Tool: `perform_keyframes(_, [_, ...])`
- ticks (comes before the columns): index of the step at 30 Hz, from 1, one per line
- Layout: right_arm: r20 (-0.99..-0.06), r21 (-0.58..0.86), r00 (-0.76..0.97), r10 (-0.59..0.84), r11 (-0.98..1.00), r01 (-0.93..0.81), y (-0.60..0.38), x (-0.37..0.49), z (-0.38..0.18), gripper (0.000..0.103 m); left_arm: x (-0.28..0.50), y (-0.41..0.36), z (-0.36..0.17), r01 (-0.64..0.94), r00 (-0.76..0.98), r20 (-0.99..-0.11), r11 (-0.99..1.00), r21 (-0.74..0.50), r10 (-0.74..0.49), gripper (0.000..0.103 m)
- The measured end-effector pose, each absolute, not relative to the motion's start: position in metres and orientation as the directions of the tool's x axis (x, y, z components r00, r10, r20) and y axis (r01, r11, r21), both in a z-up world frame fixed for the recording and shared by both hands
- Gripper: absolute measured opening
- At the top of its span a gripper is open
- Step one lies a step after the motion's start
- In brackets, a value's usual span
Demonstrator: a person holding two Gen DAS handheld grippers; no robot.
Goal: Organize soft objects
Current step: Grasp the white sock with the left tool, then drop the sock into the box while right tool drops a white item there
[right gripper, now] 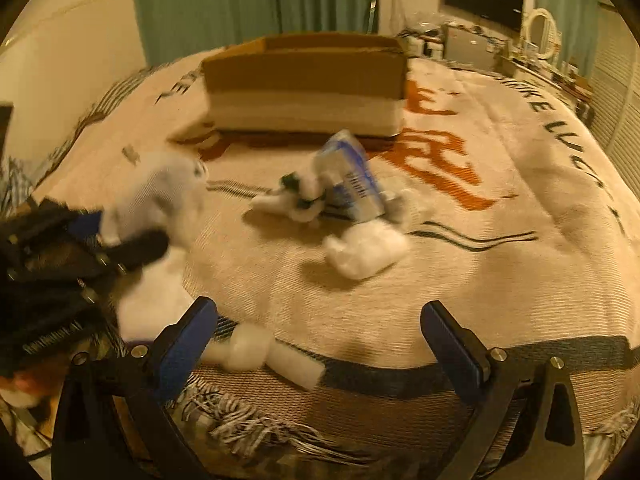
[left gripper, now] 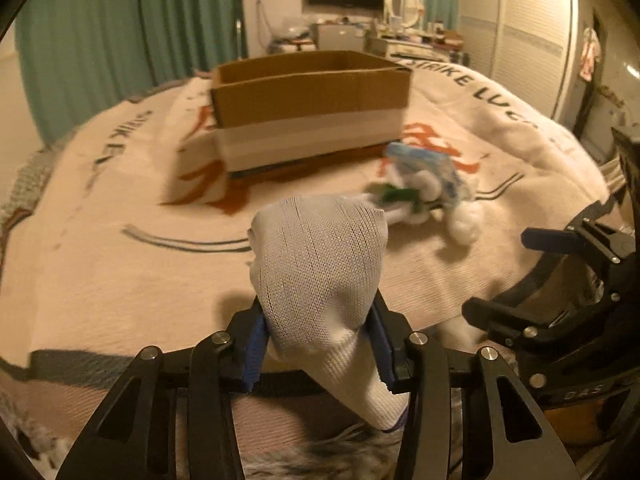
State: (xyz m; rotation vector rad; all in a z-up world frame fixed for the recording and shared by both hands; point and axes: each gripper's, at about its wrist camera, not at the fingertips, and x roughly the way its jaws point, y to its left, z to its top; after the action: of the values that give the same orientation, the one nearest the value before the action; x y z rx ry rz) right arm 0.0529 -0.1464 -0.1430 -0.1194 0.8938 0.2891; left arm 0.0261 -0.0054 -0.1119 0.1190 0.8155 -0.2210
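Left to right: your left gripper [left gripper: 320, 344] is clenched on a white sock [left gripper: 320, 264], lower centre of the left view, lifted off the bed [left gripper: 100, 240]. In the right view the same sock shows blurred at middle left, so it looks mid-carry. The cardboard box [left gripper: 312, 96] sits upper centre, beyond the sock; I can't see inside it, so I can't tell whether anything is already stowed.

Progress, my read: early. One item in hand, not yet in the box.

Left on the blanket [right gripper: 500, 272]:
- stuffing wad [right gripper: 366, 250], centre of the right view
- blue-and-white packet [right gripper: 352, 184] leaning in a pile with a small white-and-green soft thing [right gripper: 298, 196], just in front of the box
- white roll [right gripper: 264, 354] at lower left, just beside the left finger of your right gripper [right gripper: 320, 348]

Your right gripper is released, fingers wide apart, nothing between them.

Writing:
- blanket border reads "STRIKE LUC..." at upper right, the rest too blurred
- large orange characters on the blanket, partly under the box, unreadable
- right gripper body in the left view, lower right, is marked "DAS"
- packet print is illegible
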Motion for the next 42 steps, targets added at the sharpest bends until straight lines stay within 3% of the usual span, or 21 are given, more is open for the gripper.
perform_keyframes(10, [-0.873,-0.058,0.469,0.13,0.929,-0.365,-0.115,0.044,-0.182,0.091,0.012,0.007,-0.127,0.237,0.629,-0.762,0.972,-0.002,-0.155,0.044])
perform_keyframes(13, [-0.879,-0.056,0.457,0.134,0.923,-0.38,-0.113,0.037,-0.183,0.079,0.012,0.008,-0.127,0.239,0.628,-0.76,0.971,-0.014,-0.166,0.044])
perform_keyframes(15, [-0.885,-0.031,0.44,0.155,0.921,-0.388,-0.113,0.035,-0.184,0.064,0.012,0.008,-0.127,0.239,0.628,-0.76,0.971,-0.018,-0.169,0.044])
perform_keyframes(17, [-0.887,-0.023,0.434,0.159,0.922,-0.386,-0.116,0.034,-0.184,0.06,0.012,0.008,-0.127,0.239,0.628,-0.759,0.971,-0.02,-0.17,0.044])
perform_keyframes(20, [-0.888,0.015,0.418,0.193,0.92,-0.392,-0.118,0.029,-0.183,0.035,0.01,0.007,-0.126,0.241,0.628,-0.759,0.97,-0.019,-0.17,0.044])
perform_keyframes(24, [-0.879,0.029,0.427,0.212,0.918,-0.396,-0.12,0.026,-0.179,0.03,0.008,0.001,-0.124,0.248,0.63,-0.758,0.969,-0.007,-0.167,0.044])
perform_keyframes(42, [-0.733,0.064,0.612,0.297,0.925,-0.374,-0.143,0.053,-0.1,0.029,0.022,-0.019,-0.077,0.225,0.708,-0.692,0.974,0.032,-0.141,0.044])
